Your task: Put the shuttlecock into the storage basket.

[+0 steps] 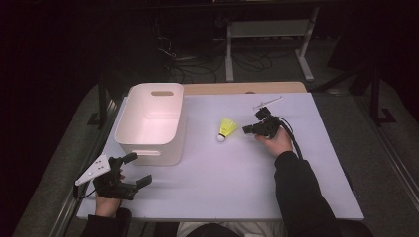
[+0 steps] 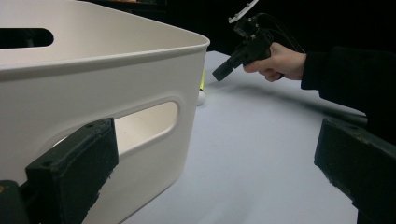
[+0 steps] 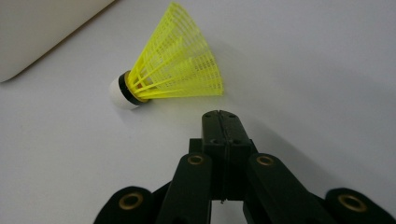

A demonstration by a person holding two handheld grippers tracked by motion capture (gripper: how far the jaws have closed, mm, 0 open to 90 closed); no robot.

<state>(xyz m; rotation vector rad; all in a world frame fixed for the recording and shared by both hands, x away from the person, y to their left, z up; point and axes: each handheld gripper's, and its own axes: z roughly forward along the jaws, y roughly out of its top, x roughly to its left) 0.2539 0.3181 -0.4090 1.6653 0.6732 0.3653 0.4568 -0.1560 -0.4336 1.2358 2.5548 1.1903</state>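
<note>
So there's a pale lavender worktop (image 1: 207, 173) with a white plastic bin (image 1: 150, 123) sitting at its left side, open top, cut-out handles on the short walls. Nothing visible inside it from the high view.

Out in the middle lies a yellow shuttlecock (image 1: 226, 129) on its side — white cork tip pointing toward the person, mesh skirt pointing away. It's just right of the bin but not touching it.

The right gripper (image 1: 248, 131) is held low over the worktop just right of the shuttlecock, tips aimed at the skirt. In the right gripper view its jaws are pressed flat together with nothing between them, and the shuttlecock (image 3: 173, 70) sits just beyond the tips, a small gap showing. The right hand (image 1: 272, 143) wraps the handle, dark sleeve behind it.

The left gripper (image 1: 137, 169) is down at the near left corner, right by the bin's front wall. Its jaws are spread wide apart, empty — in the left gripper view one jaw sits in front of the bin (image 2: 93, 93) wall near the handle slot, the other off over bare worktop.

Beyond the right hand, near the far edge, lies a thin grey object I can't make out.
</note>
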